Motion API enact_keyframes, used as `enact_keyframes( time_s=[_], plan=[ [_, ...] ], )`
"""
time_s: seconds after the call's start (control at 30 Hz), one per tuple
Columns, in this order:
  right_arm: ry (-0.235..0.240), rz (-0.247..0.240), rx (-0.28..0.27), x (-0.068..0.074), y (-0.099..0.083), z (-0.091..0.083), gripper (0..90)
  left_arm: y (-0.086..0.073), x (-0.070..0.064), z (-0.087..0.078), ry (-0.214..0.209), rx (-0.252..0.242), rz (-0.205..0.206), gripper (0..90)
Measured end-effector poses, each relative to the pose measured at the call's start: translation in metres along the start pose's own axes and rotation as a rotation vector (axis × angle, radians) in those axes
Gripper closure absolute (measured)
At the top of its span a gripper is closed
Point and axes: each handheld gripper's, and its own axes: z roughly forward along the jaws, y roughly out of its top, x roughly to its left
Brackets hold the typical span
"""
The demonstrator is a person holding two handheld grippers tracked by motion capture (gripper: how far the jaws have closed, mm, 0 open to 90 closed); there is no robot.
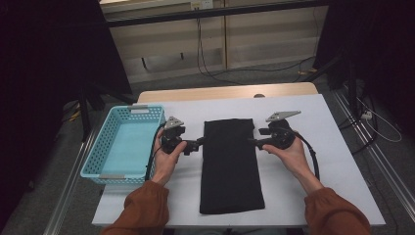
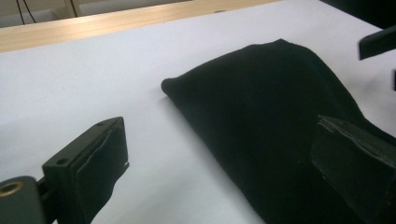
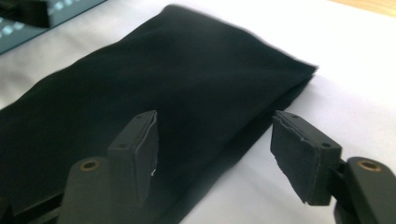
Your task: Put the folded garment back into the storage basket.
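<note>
Left gripper (image 1: pixel 199 141), right gripper (image 1: pixel 253 142): jaws wide, flanking folded black cloth (image 1: pixel 230 164) edges

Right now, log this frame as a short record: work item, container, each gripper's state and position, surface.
Work item: folded black cloth, lying flat, long side running away from the person
Container: light blue basket, left of the cloth, nothing seen inside
Left gripper: open, at the cloth's left edge near the far end
Right gripper: open, at the cloth's right edge, opposite the left
Surface: white table
</note>
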Motion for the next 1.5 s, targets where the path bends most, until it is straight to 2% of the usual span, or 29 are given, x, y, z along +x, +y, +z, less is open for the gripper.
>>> enact_keyframes(
  time_s=[0.07, 0.33, 0.63, 0.7, 0.83, 0.9, 1.0, 1.27, 1.5],
  plan=[
    [0.025, -0.016, -0.006, 0.007, -0.002, -0.004, 30.9, 0.001, -0.002, -0.001, 0.003, -0.001, 0.008, 4.5],
    [0.066, -0.108, -0.011, 0.038, -0.014, -0.014, 33.3, 0.001, -0.002, -0.003, 0.005, -0.005, 0.011, 4.5],
    [0.187, -0.191, 0.029, 0.076, -0.022, -0.019, 42.7, -0.003, 0.001, -0.001, 0.003, 0.013, 0.007, 4.5],
    [0.207, -0.200, 0.040, 0.081, -0.024, -0.018, 46.2, -0.003, 0.000, -0.001, 0.012, 0.018, 0.021, 4.5],
    [0.241, -0.240, 0.079, 0.095, -0.033, -0.015, 46.6, -0.003, -0.003, 0.002, 0.005, 0.019, 0.020, 4.5],
    [0.263, -0.251, 0.082, 0.102, -0.035, -0.017, 47.6, -0.003, -0.004, 0.002, 0.002, 0.016, 0.028, 4.5],
    [0.290, -0.275, 0.081, 0.113, -0.038, -0.020, 48.6, -0.003, -0.002, 0.002, 0.005, 0.016, 0.020, 4.5],
    [0.348, -0.335, 0.095, 0.138, -0.046, -0.024, 51.6, -0.003, -0.002, 0.001, 0.016, 0.020, 0.021, 4.5],
    [0.363, -0.397, 0.128, 0.151, -0.051, -0.017, 53.5, -0.004, -0.003, 0.000, 0.017, 0.020, 0.023, 4.5]
  ],
)
